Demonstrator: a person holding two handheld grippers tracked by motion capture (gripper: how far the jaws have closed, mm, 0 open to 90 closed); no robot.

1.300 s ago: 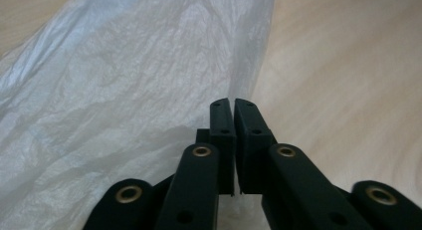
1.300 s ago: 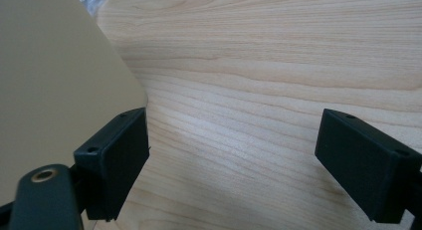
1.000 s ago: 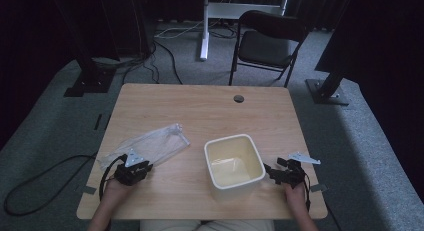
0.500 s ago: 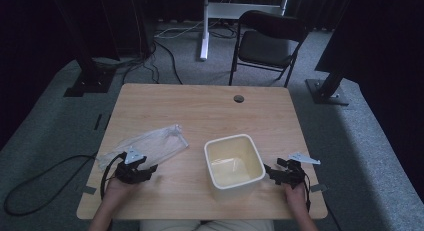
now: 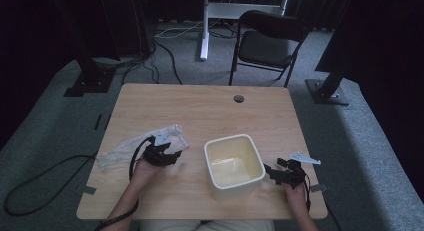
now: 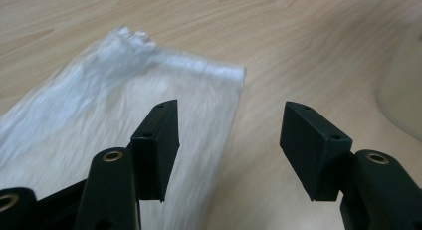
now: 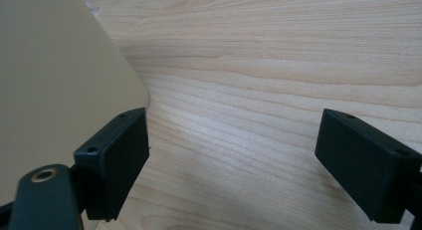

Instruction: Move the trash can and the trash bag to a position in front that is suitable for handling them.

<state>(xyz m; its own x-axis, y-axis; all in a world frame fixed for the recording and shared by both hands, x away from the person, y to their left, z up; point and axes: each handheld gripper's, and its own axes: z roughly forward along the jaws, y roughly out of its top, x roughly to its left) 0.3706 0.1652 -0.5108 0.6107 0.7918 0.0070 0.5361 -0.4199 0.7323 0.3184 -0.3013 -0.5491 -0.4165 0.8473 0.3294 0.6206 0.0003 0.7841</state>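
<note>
We see a pale wooden table (image 5: 200, 106) with a fine straight grain and rounded corners, on grey carpet. Near its far edge sits a small dark round cap (image 5: 239, 98); beyond it stand a black folding chair (image 5: 265, 46) and a white stand (image 5: 205, 26), with cables looping across the floor at upper left of the high view.

The clear plastic bag (image 5: 131, 146) lies flat at left of centre in the high view, thin, crinkled and cloudy, its top hem ruffled. In the left gripper view it fills the left half, and its right edge runs down between the two jaws.

The left gripper (image 5: 159, 153) sits over the bag's right end. Its jaws have just been opening and now stand about half apart; the bag lies beneath them, and neither pad presses on it.

Right of centre stands a cream tub (image 5: 233, 161), square with rounded corners, smooth and matte, between the two hands.

The right gripper (image 5: 278, 173) rests low right, just beside the tub's wall, jaws spread wide over bare wood, gripping nothing.
</note>
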